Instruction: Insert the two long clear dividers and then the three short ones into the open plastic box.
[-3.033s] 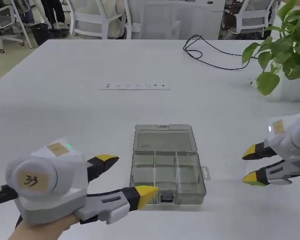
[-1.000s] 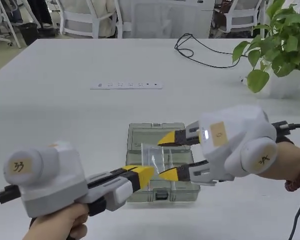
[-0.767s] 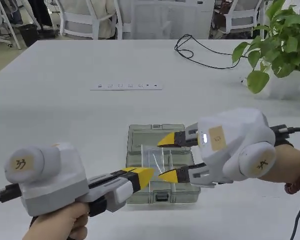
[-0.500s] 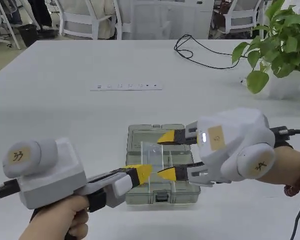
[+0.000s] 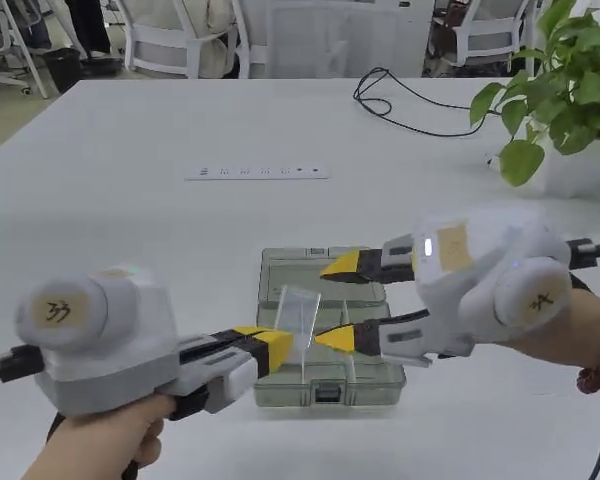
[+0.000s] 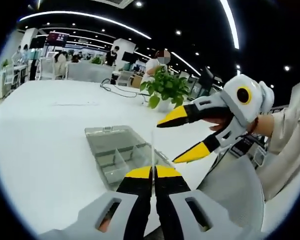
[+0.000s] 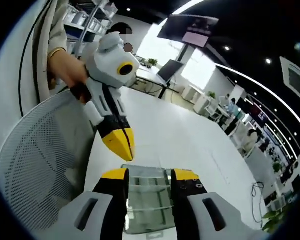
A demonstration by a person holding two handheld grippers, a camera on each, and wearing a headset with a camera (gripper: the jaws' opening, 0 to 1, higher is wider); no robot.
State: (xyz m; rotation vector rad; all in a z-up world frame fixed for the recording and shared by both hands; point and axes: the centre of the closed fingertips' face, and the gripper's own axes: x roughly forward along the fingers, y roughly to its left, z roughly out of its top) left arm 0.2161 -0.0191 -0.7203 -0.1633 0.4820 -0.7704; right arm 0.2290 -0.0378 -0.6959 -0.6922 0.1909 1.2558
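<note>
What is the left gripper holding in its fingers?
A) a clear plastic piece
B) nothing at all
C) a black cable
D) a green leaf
A: the left gripper has its fingers pinched shut on a clear divider, which stands upright between them.

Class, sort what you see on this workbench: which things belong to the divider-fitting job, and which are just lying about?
In the job:
open plastic box
clear divider
left gripper, shut on the divider
right gripper, open

Lying about:
potted plant
black cable
socket strip
chairs
</note>
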